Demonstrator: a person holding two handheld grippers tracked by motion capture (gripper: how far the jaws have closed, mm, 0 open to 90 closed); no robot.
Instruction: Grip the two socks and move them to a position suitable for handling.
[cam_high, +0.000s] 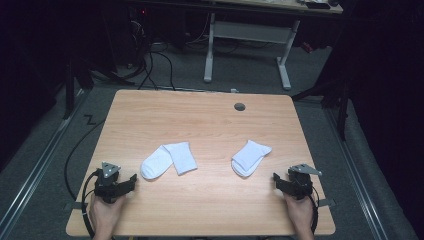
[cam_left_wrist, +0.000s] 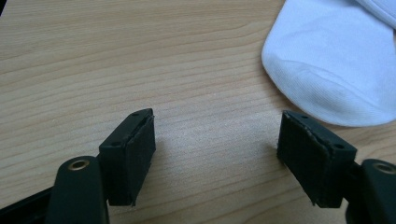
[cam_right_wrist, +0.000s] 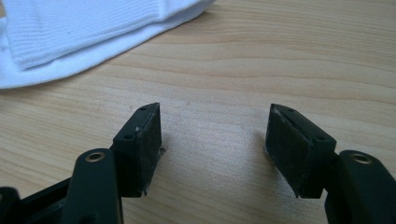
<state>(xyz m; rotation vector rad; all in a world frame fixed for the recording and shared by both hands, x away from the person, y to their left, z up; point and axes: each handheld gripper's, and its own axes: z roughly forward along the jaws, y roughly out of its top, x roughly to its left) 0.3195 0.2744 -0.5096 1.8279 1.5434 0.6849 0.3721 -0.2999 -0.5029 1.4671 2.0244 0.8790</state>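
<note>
Two white socks lie on the wooden table (cam_high: 210, 120). The left sock (cam_high: 167, 160) is folded in an L shape; its toe end (cam_left_wrist: 336, 65) fills the upper right of the left gripper view. The right sock (cam_high: 250, 157) is folded flat; its cuff (cam_right_wrist: 84, 28) lies at the upper left of the right gripper view. My left gripper (cam_high: 132, 179) rests near the front left edge, just left of the left sock, open with bare wood between its pads (cam_left_wrist: 135, 154). Near the front right corner, right of the right sock, my right gripper (cam_high: 276, 177) is open and empty too.
A round grommet hole (cam_high: 240, 106) sits near the table's far edge. Beyond the table stands a white desk frame (cam_high: 247, 45) on grey carpet, with cables (cam_high: 150, 60) on the floor at the left. A black cable (cam_high: 75, 160) runs beside the table's left edge.
</note>
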